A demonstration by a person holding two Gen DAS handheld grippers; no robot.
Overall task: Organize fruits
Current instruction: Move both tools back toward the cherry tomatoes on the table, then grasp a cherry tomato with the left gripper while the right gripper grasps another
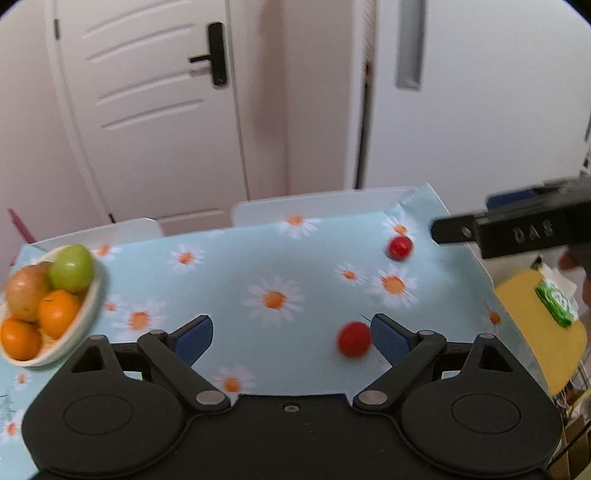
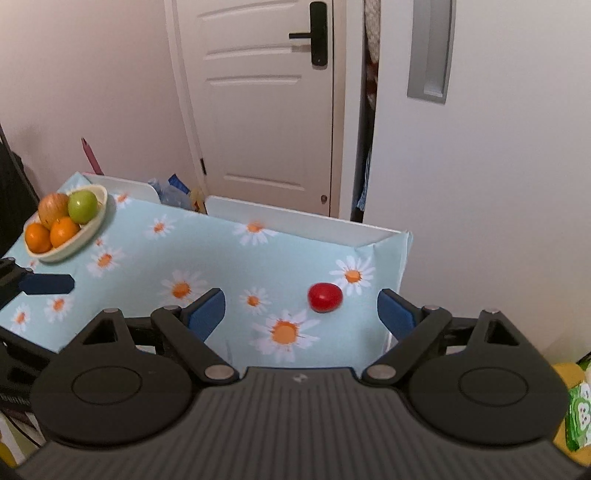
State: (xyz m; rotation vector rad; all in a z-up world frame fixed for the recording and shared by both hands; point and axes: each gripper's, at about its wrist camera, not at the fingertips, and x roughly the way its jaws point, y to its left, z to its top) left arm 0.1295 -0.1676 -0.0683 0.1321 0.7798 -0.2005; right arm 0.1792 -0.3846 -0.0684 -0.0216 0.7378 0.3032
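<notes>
Left wrist view: left tongs [image 1: 291,338] apart, empty; near tomato [image 1: 354,339] just inside right pad. Right tongs [image 2: 301,310] apart over far tomato [image 2: 325,297]. Bowl [image 1: 79,321] at surface's left. Advice: centre fruit before clamping; grip lightly.

Looked like somebody's home, a lived-in room rather than any lab or shop. There was a white panelled interior door [image 2: 266,110] with a black lever handle [image 2: 314,35], and next to it a sliding wardrobe door [image 2: 480,147] with a recessed grey pull [image 2: 430,48], left open a crack with fabric showing in the gap. The counter [image 2: 221,266] wore a pale blue cloth printed with daisies, pretty domestic stuff. On it sat a cream fruit bowl [image 2: 92,225] with oranges [image 2: 64,230], a green apple [image 2: 83,206] and a brownish one. Plain walls, a yellow stool [image 1: 535,332] off to the side with a green packet [image 1: 556,301] on it.
</notes>
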